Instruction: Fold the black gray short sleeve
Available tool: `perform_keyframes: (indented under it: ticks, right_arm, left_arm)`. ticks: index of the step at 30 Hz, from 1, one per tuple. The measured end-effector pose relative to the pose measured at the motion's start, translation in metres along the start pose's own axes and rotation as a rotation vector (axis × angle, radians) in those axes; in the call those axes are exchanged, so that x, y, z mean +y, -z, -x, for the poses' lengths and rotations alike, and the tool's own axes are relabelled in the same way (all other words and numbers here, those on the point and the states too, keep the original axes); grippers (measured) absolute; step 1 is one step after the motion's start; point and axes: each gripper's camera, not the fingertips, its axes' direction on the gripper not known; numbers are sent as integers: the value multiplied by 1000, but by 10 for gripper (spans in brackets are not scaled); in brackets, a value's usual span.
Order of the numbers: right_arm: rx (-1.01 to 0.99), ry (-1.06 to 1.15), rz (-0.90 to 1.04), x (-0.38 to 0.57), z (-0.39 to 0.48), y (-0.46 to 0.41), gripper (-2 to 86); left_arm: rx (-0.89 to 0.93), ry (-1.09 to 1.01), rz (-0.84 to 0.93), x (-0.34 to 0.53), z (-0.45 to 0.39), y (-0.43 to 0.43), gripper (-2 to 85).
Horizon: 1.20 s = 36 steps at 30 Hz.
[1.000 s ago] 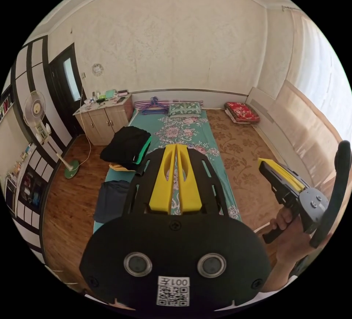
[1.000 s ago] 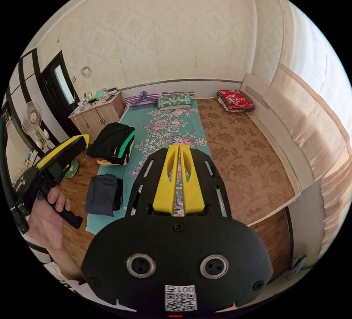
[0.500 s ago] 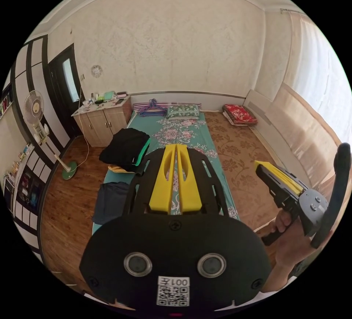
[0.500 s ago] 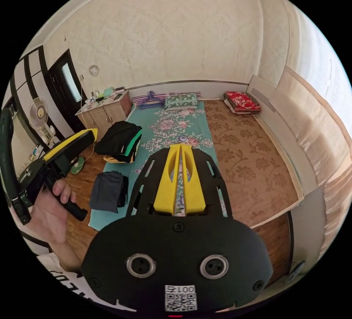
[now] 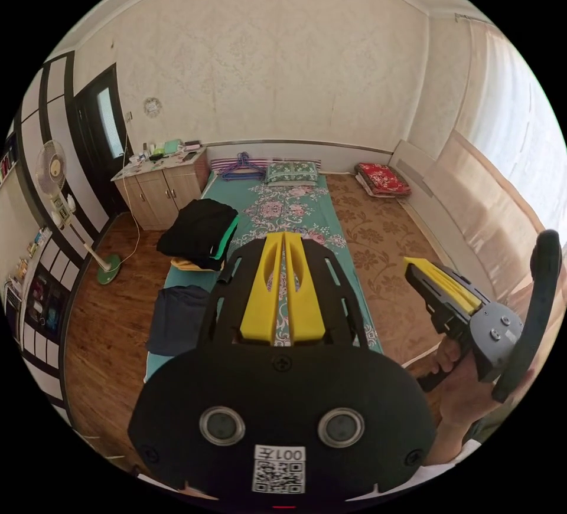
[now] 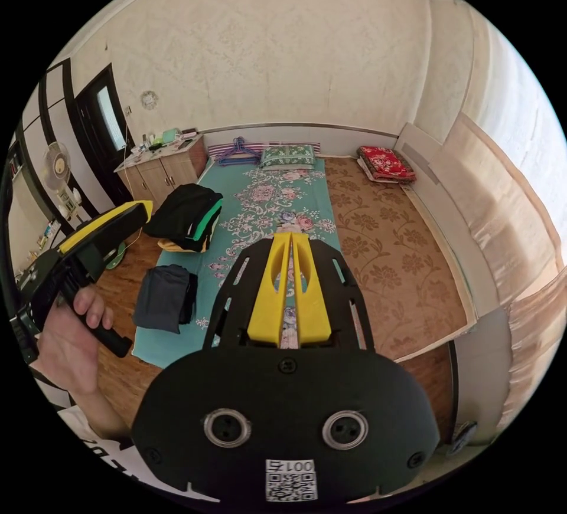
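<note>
A folded dark grey-black garment [image 5: 177, 319] lies at the near corner of the teal floral mat [image 5: 295, 213]; it also lies there in the right gripper view [image 6: 162, 298]. My left gripper [image 5: 283, 235] hovers high above the mat, its yellow jaws shut with nothing between them. My right gripper [image 6: 290, 235] hangs likewise, shut and empty. Each gripper appears in the other's view, held by a hand: the right gripper [image 5: 440, 284] and the left gripper [image 6: 100, 231]. Both are well apart from the garment.
A pile of black, green and yellow clothes [image 5: 201, 231] sits on the mat's edge beyond the folded garment. A pillow [image 5: 290, 172] and hangers [image 5: 239, 164] lie at the far end. A wooden cabinet [image 5: 159, 183], a standing fan [image 5: 56, 177] and a brown floral rug [image 6: 384, 242] surround the mat.
Both views have shifted a little with the hands. The clothes lie as before and both grippers stay shut.
</note>
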Motion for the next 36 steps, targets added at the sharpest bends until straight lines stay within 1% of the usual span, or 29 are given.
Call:
perform_keyframes:
  ticks: [9,14,25,36]
  right_arm:
    - [-32,5,1,-2,4,-1,4]
    - [-87,3,9,-2,4,-3,4]
    - [-53,40,-9,-5,17,-8,3]
    - [-46,35,-8,-6,23,-15,4]
  left_arm:
    - [-33,-10,4,-4,16,-9,-10]
    - [-40,-2,3,-5,27,-11,-10]
    - [-52,21,-1,-12,47,-13,-10]
    - [-49,8,9,-16,44,-11,-10]
